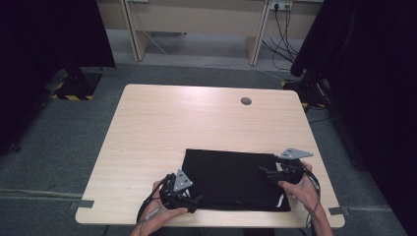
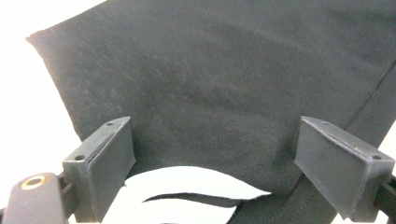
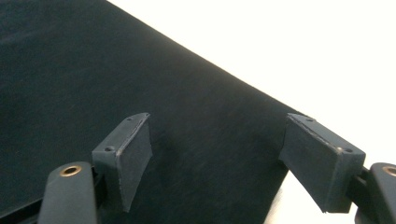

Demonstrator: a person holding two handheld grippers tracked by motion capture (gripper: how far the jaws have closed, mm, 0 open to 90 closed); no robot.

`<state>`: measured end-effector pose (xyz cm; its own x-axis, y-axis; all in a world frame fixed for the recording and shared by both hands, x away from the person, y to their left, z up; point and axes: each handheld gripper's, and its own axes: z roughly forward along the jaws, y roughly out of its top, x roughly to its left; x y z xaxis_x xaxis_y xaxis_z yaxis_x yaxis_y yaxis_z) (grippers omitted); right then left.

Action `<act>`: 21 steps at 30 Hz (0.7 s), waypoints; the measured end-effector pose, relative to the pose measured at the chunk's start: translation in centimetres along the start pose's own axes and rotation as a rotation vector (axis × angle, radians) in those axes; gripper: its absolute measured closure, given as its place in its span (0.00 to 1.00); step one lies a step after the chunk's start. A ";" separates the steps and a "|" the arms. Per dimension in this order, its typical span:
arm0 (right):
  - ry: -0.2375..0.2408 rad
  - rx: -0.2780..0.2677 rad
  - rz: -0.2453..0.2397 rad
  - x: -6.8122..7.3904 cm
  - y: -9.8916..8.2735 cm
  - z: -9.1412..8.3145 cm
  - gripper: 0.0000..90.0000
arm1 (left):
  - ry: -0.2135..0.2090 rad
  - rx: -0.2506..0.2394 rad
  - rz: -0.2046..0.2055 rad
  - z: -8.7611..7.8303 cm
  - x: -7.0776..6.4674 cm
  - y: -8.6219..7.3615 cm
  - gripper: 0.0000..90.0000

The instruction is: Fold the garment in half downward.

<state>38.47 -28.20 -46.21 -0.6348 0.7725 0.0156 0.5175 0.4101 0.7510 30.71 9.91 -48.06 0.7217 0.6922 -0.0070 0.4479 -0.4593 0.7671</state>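
A black cloth [image 1: 231, 179] lies folded flat on the near half of the light wooden table [image 1: 162, 123]. My left gripper [image 1: 193, 200] hovers at the cloth's near left corner. Its jaws stand wide apart in the left gripper view, with the cloth [image 2: 224, 88] spread under and beyond them and a loose hem curling between them. My right gripper [image 1: 264, 172] is over the cloth's right side, pointing left. In the right gripper view its jaws are also wide apart above the cloth [image 3: 116, 93], near its edge. Neither pair of pads presses on the fabric.
A round cable hole [image 1: 246, 101] sits near the table's far edge. Dark curtains hang at both sides. A desk frame [image 1: 196, 24] and cables [image 1: 282, 34] stand beyond the table on grey carpet.
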 end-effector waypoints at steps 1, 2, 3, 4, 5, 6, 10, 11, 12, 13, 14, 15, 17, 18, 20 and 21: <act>-0.005 0.005 -0.002 0.3 0.0 -0.1 0.28 | -0.001 -0.014 -0.005 -0.2 0.1 -0.1 0.13; -0.015 0.013 -0.001 0.6 -0.1 -0.2 0.28 | 0.001 -0.025 -0.009 -0.5 0.2 -0.1 0.13; -0.024 0.023 0.004 0.8 -0.2 -0.4 0.28 | 0.003 -0.034 -0.015 -0.8 0.3 -0.2 0.13; -0.030 0.028 0.004 1.0 -0.4 -0.5 0.28 | 0.004 -0.039 -0.020 -1.1 0.5 -0.3 0.13; -0.031 0.031 0.007 1.2 -0.5 -0.7 0.28 | 0.005 -0.046 -0.025 -1.4 0.6 -0.4 0.13; -0.031 0.034 0.009 1.4 -0.7 -0.8 0.28 | 0.006 -0.052 -0.033 -1.6 0.7 -0.5 0.13; -0.029 0.034 0.017 1.7 -1.2 -1.1 0.28 | 0.009 -0.055 -0.044 -2.2 1.1 -1.0 0.13; -0.027 0.040 0.021 1.7 -1.4 -1.1 0.28 | 0.009 -0.054 -0.047 -2.2 1.2 -1.2 0.13; -0.026 0.045 0.019 1.6 -1.6 -1.0 0.28 | 0.011 -0.052 -0.051 -2.3 1.3 -1.3 0.13; -0.026 0.052 0.021 1.5 -1.8 -0.9 0.28 | 0.010 -0.050 -0.051 -2.3 1.3 -1.4 0.13; -0.025 0.055 0.023 1.4 -2.0 -0.8 0.28 | 0.009 -0.050 -0.053 -2.3 1.4 -1.5 0.13; -0.027 0.054 0.023 1.3 -2.1 -0.7 0.28 | 0.010 -0.047 -0.053 -2.3 1.4 -1.6 0.13; -0.024 0.052 0.033 0.9 -2.3 -0.7 0.27 | 0.008 -0.046 -0.055 -2.2 1.4 -1.7 0.13; -0.020 0.049 0.036 0.7 -2.4 -0.6 0.27 | 0.006 -0.046 -0.054 -2.2 1.3 -1.7 0.13; -0.017 0.043 0.036 0.3 -2.4 -0.6 0.27 | 0.003 -0.046 -0.050 -2.2 1.3 -1.7 0.13; -0.019 0.041 0.035 0.1 -2.4 -0.6 0.27 | 0.001 -0.046 -0.050 -2.2 1.3 -1.7 0.13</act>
<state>36.82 -29.43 -47.63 -0.6053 0.7955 0.0287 0.5627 0.4021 0.7223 29.72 12.78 -48.01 0.6985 0.7142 -0.0449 0.4581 -0.3981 0.7948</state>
